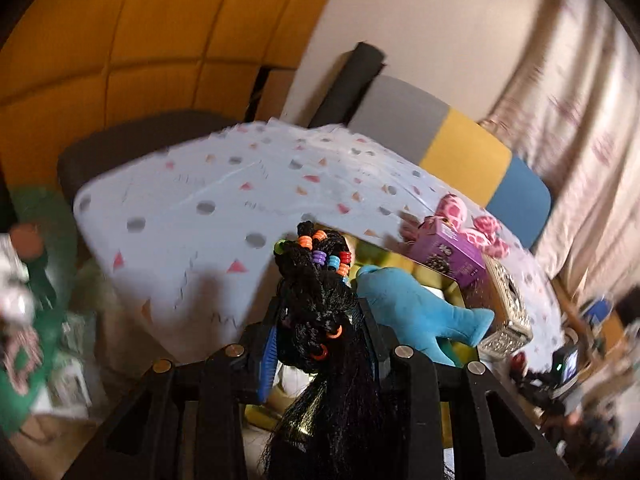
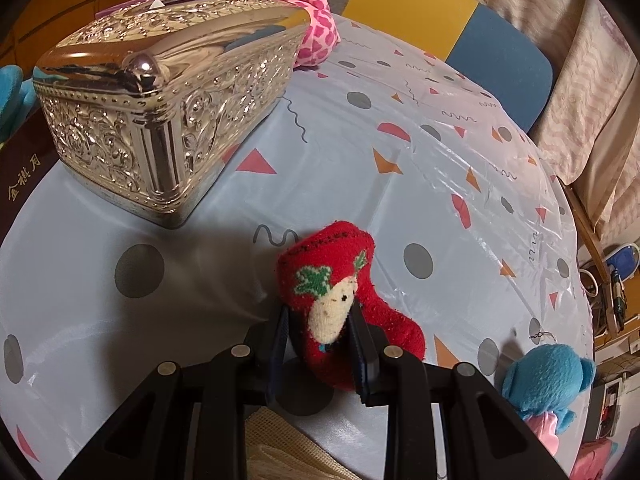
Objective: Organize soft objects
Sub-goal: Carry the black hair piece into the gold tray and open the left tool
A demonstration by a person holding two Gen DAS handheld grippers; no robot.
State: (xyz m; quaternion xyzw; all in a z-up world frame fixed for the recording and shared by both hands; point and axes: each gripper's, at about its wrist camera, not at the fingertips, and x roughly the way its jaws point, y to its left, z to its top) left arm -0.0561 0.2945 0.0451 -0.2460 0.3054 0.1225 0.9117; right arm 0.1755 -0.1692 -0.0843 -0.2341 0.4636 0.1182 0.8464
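Left wrist view: a black braided hairpiece (image 1: 320, 312) strung with coloured beads (image 1: 320, 258), clamped between the blue-padded jaws of the left hand-held gripper (image 1: 318, 328), loose strands hanging down over the gripper's black frame, the whole bundle held up off the worktop (image 1: 180, 216). Just behind and to the right, a blue plush toy (image 1: 424, 312) lying in a dark box with a shiny yellowish interior, a purple carton (image 1: 452, 254) beyond it, a pink-spotted plush (image 1: 476, 224) further back, and a silver embossed box (image 1: 508, 312) at the right. Patterned pale tablecloth over the worktop, blurred; a chair back (image 1: 460, 148) in grey, yellow and blue behind; a yellow panelled wall to the left. Right wrist view: a red fuzzy sock (image 2: 344, 300) with a white-faced, green-leafed motif, pinched between the jaws of the right hand-held gripper (image 2: 320, 340), toe resting on the tablecloth, cuff pointing away from the camera. Ahead and to the left, the silver embossed box (image 2: 160, 112) standing on the cloth, well apart from the sock; the pink-spotted plush (image 2: 308, 12) touching its far corner. At the lower right edge of the worktop, a blue teddy-like plush (image 2: 548, 376). Near the bottom of the frame, a strip of cream woven fabric (image 2: 280, 448) beneath the gripper.
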